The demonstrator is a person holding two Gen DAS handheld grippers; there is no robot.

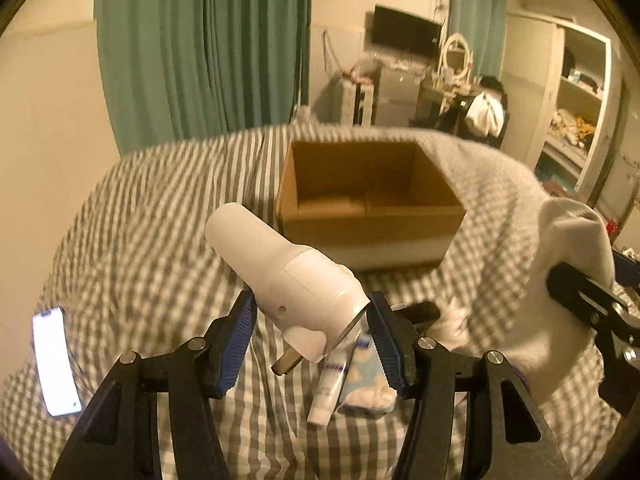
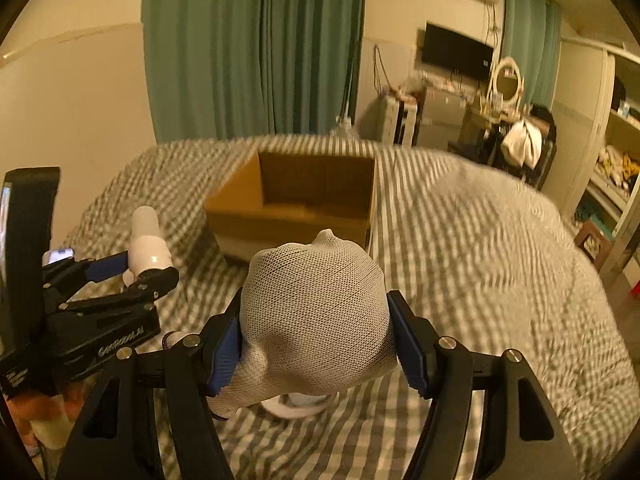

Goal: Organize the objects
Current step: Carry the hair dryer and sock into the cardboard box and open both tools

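We see a white plug adapter (image 1: pixel 298 280) tilted above the checked bedspread, a bunched white mesh sock (image 2: pixel 316 320) raised too, and an open, empty cardboard box (image 1: pixel 370 196) resting beyond them.

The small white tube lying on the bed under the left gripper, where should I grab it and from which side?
Grip the small white tube across its flatter upper body, above the cap, coming straight down from above. It lies flat on the checked bedspread beside a patterned pack, so its narrow sides are the free faces; the hair dryer must be set down first.

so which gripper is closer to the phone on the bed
Left. The left gripper, shut on the white plug adapter, is just right of the phone; the right gripper, holding mesh fabric, is farther right.
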